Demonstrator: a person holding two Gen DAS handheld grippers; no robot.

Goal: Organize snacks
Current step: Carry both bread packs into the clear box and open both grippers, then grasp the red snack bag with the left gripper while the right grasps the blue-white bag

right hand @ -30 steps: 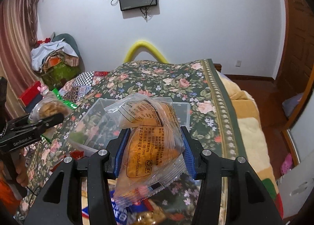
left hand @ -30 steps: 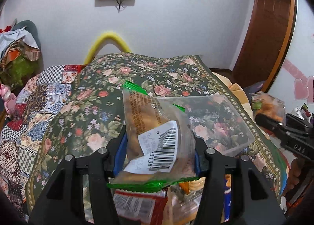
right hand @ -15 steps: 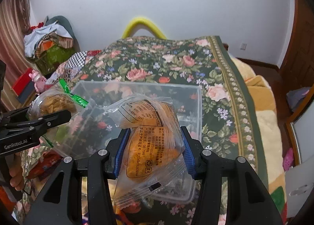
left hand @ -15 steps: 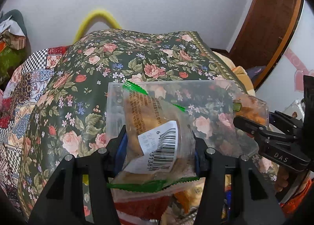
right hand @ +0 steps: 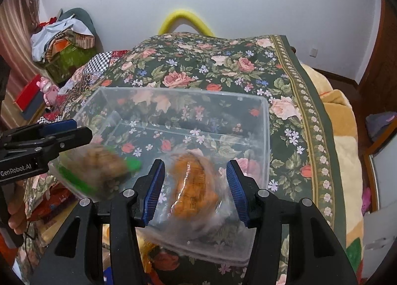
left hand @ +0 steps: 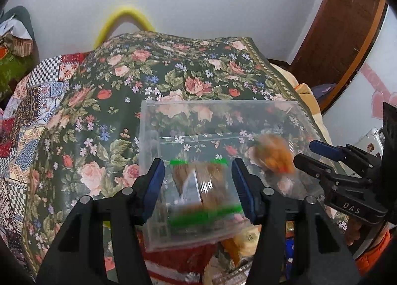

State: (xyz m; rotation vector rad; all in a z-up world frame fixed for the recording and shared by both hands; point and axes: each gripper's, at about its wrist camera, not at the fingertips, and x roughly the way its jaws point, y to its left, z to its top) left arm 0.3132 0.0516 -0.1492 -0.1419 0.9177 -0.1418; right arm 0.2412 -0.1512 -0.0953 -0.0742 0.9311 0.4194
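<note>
The clear plastic bin (left hand: pixel 223 121) sits on a bed covered by a dark floral bedspread (left hand: pixel 139 81), and everything else is placed from it.

The left gripper (left hand: pixel 198 187) hangs over the bin's near left part. Its jaws are opening, and its 2 blue pads stand apart from the green-edged snack packet (left hand: pixel 201 193) between them; the packet is motion-blurred and lies within the bin's outline, so it is released rather than grasped.

The right gripper (right hand: pixel 196 187) hangs over the bin's near right part. Its 2 blue pads likewise stand clear of the orange snack packet (right hand: pixel 193 185), which is blurred and sits inside the bin walls, so this tool too has let go.

In the right wrist view the left gripper's fingertips reach in over the bin's left wall, with the green-edged packet just under them. In the left wrist view the orange packet shows toward the bin's right side, beside the other gripper.

More snack wrappers (left hand: pixel 238 242) lie outside the bin's near edge, on the bedspread. Beyond the bin's far side, a yellow curved tube (right hand: pixel 186 20) rises against the white wall.
</note>
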